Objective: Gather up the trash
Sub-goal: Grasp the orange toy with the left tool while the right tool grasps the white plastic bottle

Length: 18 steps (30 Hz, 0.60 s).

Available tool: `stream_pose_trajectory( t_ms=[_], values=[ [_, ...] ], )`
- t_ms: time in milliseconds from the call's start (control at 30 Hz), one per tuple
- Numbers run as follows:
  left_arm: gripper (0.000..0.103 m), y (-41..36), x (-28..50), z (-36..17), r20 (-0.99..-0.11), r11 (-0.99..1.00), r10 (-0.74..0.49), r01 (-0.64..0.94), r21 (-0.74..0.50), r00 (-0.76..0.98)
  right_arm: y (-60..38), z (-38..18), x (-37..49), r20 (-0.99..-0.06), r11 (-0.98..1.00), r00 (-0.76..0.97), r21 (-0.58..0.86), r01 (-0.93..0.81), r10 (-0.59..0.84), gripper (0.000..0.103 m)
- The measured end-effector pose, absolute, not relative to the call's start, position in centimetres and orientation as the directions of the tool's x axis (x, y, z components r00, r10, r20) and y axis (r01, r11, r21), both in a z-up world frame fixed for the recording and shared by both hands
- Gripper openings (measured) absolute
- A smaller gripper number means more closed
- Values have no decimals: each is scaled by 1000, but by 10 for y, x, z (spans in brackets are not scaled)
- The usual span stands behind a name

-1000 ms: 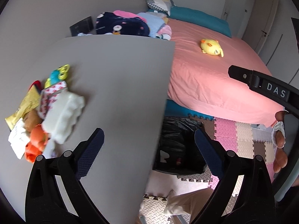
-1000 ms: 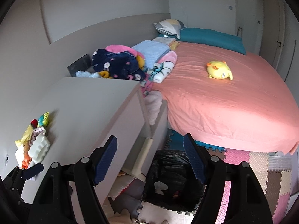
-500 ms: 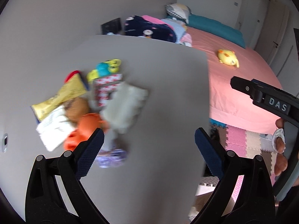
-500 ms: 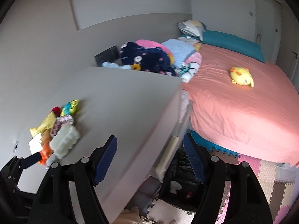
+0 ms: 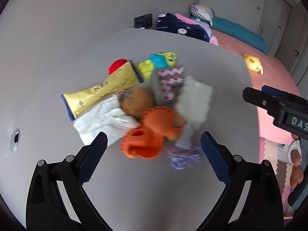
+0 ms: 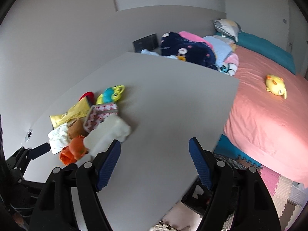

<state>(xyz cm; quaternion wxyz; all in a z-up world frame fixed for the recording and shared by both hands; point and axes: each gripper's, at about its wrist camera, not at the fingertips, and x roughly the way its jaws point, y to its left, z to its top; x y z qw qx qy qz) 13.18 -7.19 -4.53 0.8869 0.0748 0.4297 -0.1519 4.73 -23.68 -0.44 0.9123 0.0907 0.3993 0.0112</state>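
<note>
Left hand-held gripper (image 5: 153, 155) lines up on the trash pile

Jaws wide, empty; the yellow wrapper (image 5: 100, 92) sits centre-left on the table (image 5: 192, 57). Best to descend squarely, avoiding the orange toy (image 5: 152, 134).

"DAS" on right gripper (image 5: 294, 120) body; yellow packet (image 5: 102, 90) print illegible.

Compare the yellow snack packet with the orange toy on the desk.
The yellow snack packet is flat, long and printed, with blue ends; the orange toy is bulky, rounded and plain. The packet lies at the pile's far left; the toy sits nearest the left gripper. Both rest in the same clutter on the grey desk.
</note>
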Motion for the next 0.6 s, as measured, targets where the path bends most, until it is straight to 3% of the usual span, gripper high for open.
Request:
stream_pose_trajectory(
  t_ms=[133, 433, 500, 600],
  values=[
    [74, -63, 142, -55, -803, 933, -231, 358, -24, 549, -228, -7, 53, -732, 984, 674, 175, 45, 99, 74],
    [71, -63, 152, -64, -810, 908, -258, 419, -17, 526, -215, -13, 66, -743, 983, 658, 182, 25, 121, 74],
    [63, -61, 154, -64, -806, 905, -267, 425, -22, 528, -209, -15, 71, -748, 982, 650, 190, 18, 133, 74],
    [61, -59, 155, -63, -801, 900, -283, 435, -31, 527, -202, -20, 78, -756, 979, 637, 202, 14, 147, 74]
  ],
)
